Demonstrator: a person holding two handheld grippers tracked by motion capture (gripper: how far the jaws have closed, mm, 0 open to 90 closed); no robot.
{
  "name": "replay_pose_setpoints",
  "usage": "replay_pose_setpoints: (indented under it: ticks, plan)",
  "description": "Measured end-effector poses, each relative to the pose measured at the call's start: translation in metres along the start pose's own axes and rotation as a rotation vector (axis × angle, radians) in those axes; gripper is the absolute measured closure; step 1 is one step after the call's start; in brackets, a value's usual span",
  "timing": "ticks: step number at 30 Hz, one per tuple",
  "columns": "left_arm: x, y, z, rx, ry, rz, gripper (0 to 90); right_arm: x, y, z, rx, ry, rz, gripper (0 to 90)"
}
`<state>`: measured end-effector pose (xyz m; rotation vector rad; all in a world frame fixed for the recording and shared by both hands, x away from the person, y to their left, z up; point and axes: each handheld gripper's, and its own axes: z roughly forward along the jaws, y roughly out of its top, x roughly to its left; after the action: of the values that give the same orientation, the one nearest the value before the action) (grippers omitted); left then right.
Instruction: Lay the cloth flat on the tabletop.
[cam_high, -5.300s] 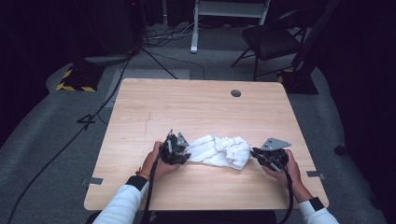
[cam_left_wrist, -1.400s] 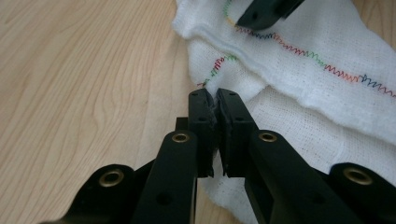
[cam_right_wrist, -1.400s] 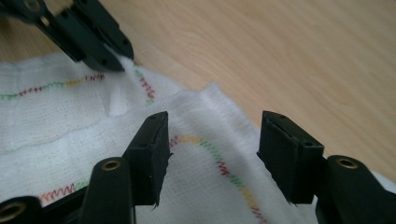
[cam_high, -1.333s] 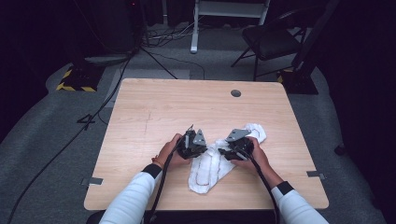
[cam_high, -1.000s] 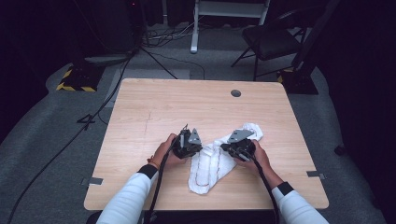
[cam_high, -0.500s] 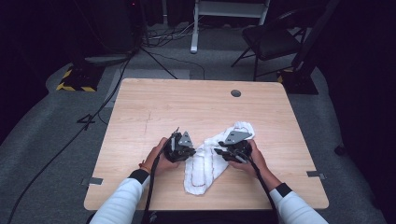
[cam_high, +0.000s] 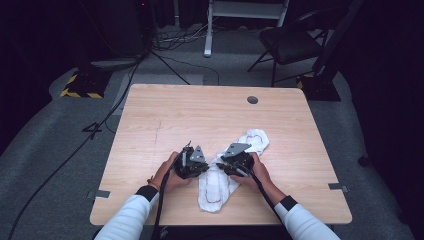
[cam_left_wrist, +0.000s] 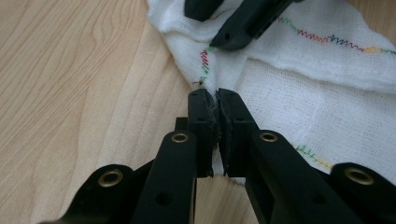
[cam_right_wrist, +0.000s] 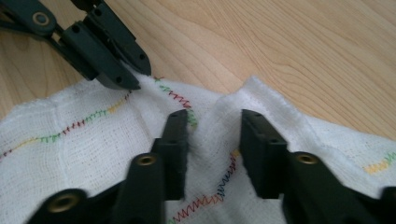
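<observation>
At the near edge of a pale wooden table (cam_high: 165, 120), a seated person in white sleeves works a white cloth (cam_high: 216, 187) with a hand-held gripper in each hand, the cloth lying in a long crumpled band that runs from close to the front edge up and away toward the right; the left gripper (cam_left_wrist: 215, 100) is clamped on the cloth's hem, its two black jaws pressed together with a fold of fabric caught between them right by the coloured zigzag stitching, which looks like an anchor hold meant to keep that edge from sliding; the right gripper (cam_right_wrist: 211, 122) hovers just beside it over a raised ridge of the same cloth, its jaws apart with the ridge standing between them and the pads not pressing, having just been closing in on it, apparently to take a second pinch near the first so the fabric can be pulled taut or folded; seen from above, the two tools sit nearly nose to nose over the middle of the cloth, hands low behind them; the tabletop is light wood grain with a round cable port (cam_high: 252, 100) toward the far right; beyond it the room is dim, with grey carpet, cables trailing across the floor, a dark chair (cam_high: 292, 42) and a strip of yellow-and-black tape (cam_high: 80, 87) at the left
</observation>
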<state>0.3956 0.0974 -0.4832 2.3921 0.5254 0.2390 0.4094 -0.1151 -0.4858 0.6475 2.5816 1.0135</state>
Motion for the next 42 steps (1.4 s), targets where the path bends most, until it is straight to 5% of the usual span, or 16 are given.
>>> replay_pose_setpoints:
  ticks: [4,14,21,29,32,35,39,42]
  plan:
    - [0.003,-0.001,-0.001,-0.006,0.027,0.001,84.5,-0.001,-0.002,-0.008,-0.003,-0.007,-0.018,85.8]
    - [0.014,-0.006,-0.010,-0.011,0.083,-0.044,84.7,-0.019,-0.022,-0.072,-0.069,-0.069,0.002,87.0]
    - [0.013,-0.006,-0.011,-0.003,0.091,-0.056,84.5,-0.025,-0.070,-0.119,-0.045,-0.136,0.071,87.0]
    - [0.008,-0.011,-0.016,-0.020,0.095,-0.091,82.1,-0.015,-0.124,-0.139,0.008,-0.173,0.181,82.2]
    - [0.007,-0.014,-0.020,-0.020,0.113,-0.099,76.6,-0.016,-0.139,-0.152,0.006,-0.168,0.259,76.7]
    - [0.006,-0.013,-0.023,-0.056,0.129,-0.109,66.9,-0.016,-0.145,-0.160,0.005,-0.202,0.277,69.4]
    - [-0.001,0.001,-0.020,-0.096,0.121,-0.100,46.5,-0.022,-0.142,-0.163,-0.024,-0.226,0.254,60.5]
    - [-0.011,0.017,-0.011,-0.111,0.084,-0.048,38.4,-0.028,-0.136,-0.163,-0.053,-0.229,0.249,57.4]
